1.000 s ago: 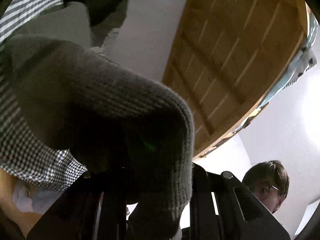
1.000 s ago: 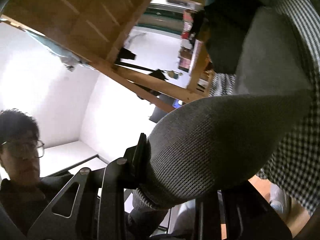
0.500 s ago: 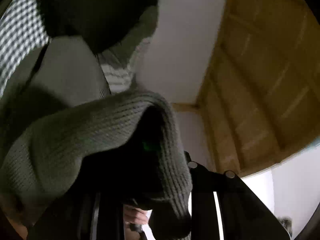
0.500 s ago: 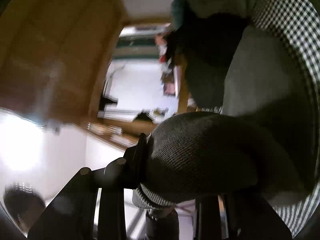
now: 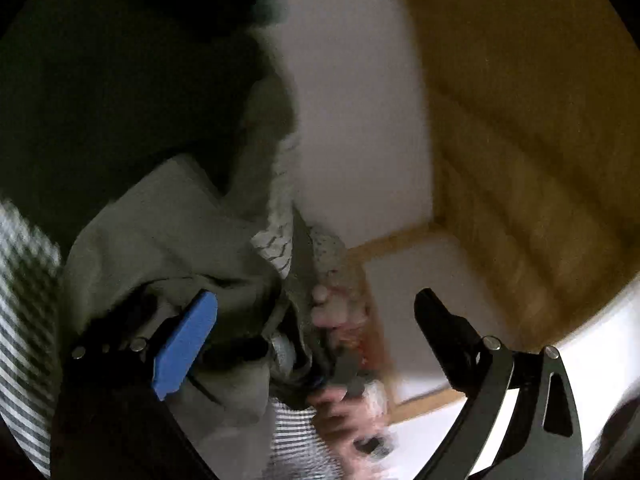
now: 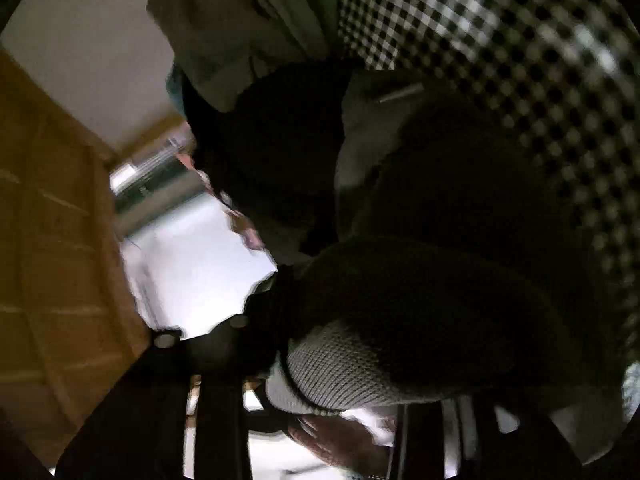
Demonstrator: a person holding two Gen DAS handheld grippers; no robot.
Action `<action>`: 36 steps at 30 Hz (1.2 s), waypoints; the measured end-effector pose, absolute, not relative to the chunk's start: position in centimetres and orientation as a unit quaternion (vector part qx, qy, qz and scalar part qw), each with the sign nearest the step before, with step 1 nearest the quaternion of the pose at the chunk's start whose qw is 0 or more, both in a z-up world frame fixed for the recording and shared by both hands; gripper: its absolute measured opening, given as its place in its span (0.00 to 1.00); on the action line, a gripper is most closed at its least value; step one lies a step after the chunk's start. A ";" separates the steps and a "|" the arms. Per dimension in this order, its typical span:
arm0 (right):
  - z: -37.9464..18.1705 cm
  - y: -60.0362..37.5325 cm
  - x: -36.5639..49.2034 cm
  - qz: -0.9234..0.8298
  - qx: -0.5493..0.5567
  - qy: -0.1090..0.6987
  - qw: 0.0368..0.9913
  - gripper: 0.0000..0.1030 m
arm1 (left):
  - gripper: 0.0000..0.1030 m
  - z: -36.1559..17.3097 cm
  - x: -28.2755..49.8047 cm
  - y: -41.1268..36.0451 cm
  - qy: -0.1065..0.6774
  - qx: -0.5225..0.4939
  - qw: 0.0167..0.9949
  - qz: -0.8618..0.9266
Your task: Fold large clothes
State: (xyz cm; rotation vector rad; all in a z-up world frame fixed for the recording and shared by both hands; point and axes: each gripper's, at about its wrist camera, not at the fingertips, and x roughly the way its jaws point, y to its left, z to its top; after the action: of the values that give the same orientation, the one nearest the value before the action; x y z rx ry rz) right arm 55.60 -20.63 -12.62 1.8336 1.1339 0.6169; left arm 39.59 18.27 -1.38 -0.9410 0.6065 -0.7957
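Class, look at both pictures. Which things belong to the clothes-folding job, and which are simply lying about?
Job in hand:
- grey knit garment
- dark garment and pale garment heaped behind it, probably waiting their turn

Just lying about:
- checked cloth
- wooden boards
- white wall

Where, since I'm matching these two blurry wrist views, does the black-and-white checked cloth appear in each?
Left wrist: the checked cloth is a blurred strip at the far left edge.
Right wrist: it fills the upper right.
Shared landmark: the wooden planking, on the right in the left view and on the left in the right view.
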 end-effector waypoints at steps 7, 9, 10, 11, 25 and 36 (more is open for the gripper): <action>-5.0 -23.1 56.3 0.268 0.765 0.340 0.476 0.97 | 0.94 -6.2 39.3 10.5 0.364 -0.331 0.774 -0.398; -2.5 -23.4 57.2 0.288 0.685 0.391 0.543 0.97 | 0.94 -8.2 41.5 9.8 0.391 -0.329 0.783 -0.354; -1.5 -23.3 57.4 0.296 0.647 0.407 0.572 0.97 | 0.94 -8.9 42.3 10.1 0.394 -0.336 0.787 -0.336; 0.1 -23.2 56.8 0.306 0.573 0.428 0.629 0.97 | 0.94 -8.9 42.7 10.7 0.394 -0.337 0.793 -0.318; -1.6 -20.6 53.2 0.272 0.086 0.420 0.862 0.97 | 0.95 -5.2 39.4 11.0 0.363 0.145 0.857 -0.336; -3.4 -16.4 53.4 0.295 0.120 0.381 0.868 0.85 | 0.44 -5.3 44.8 14.9 0.381 -0.122 0.820 -0.409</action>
State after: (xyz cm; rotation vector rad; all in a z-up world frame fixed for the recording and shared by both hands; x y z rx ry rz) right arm 53.41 -16.39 -3.36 0.2517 0.7982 0.6167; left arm 44.80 14.87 -5.29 -0.2602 0.8109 -0.8716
